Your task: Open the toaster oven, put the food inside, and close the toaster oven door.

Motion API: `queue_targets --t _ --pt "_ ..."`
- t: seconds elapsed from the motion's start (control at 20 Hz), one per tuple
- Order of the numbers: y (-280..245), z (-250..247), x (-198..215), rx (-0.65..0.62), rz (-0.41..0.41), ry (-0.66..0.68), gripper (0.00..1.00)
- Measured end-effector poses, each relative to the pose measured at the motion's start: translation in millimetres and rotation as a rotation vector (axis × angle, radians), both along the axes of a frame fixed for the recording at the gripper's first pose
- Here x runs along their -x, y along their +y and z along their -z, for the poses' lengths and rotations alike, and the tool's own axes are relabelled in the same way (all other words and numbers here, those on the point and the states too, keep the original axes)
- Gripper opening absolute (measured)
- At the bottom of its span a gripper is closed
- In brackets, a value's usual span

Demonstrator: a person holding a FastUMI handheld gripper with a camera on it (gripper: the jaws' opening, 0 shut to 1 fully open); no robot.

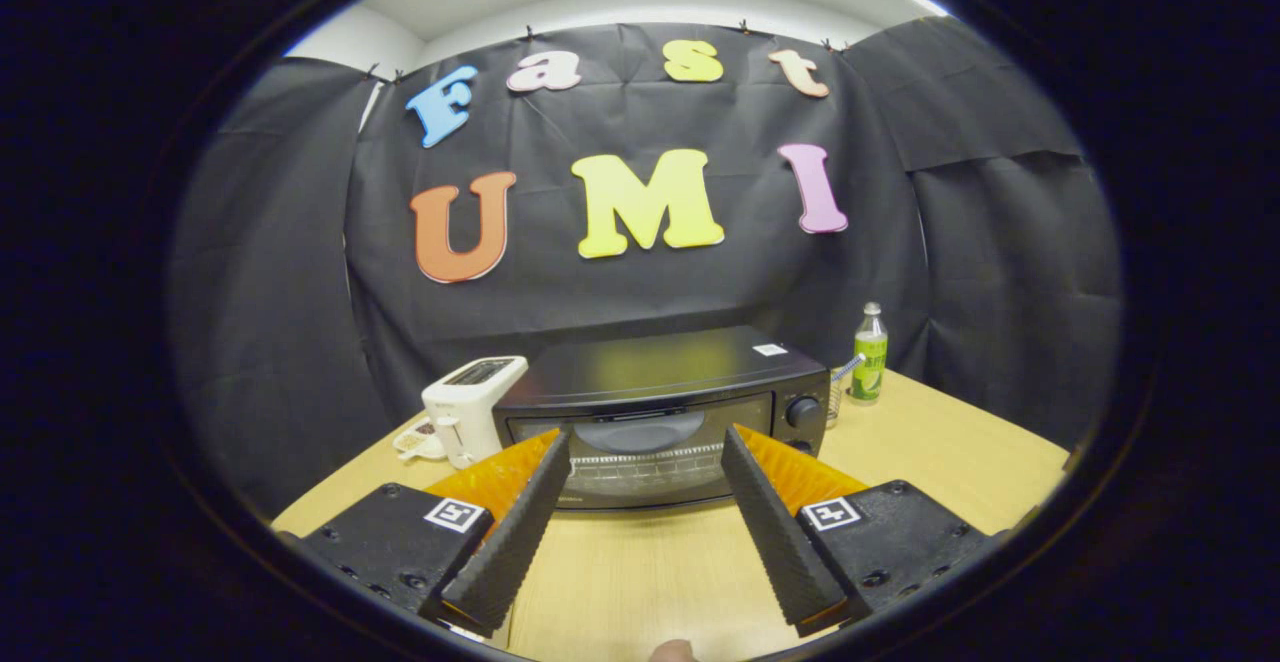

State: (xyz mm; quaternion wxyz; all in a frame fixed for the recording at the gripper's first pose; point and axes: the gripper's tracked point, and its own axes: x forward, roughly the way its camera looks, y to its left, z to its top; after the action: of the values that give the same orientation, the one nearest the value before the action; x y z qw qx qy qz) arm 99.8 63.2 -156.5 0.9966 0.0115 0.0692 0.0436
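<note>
Gripper [646, 442] hovering over table [930, 442], jaws spread wide, empty, facing toaster oven [660, 412]; door [640, 447] sitting closed.

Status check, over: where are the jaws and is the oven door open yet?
Gripper open, jaws spread, nothing held. Toaster oven just ahead, door shut. Wooden table between. White toaster beside oven, bottle on its other side.
</note>
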Motion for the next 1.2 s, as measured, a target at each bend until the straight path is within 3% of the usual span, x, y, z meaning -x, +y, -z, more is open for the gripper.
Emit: queue_targets --t 0.65,0.85,1.05,1.2 --pt "-27 -113 94 0.049 0.018 -0.093 1.00" --pt "-22 -139 128 0.042 -0.016 -0.136 1.00" --pt "-27 -151 157 0.061 0.035 -0.186 1.00" --pt "-15 -151 142 0.066 -0.014 -0.189 1.00"
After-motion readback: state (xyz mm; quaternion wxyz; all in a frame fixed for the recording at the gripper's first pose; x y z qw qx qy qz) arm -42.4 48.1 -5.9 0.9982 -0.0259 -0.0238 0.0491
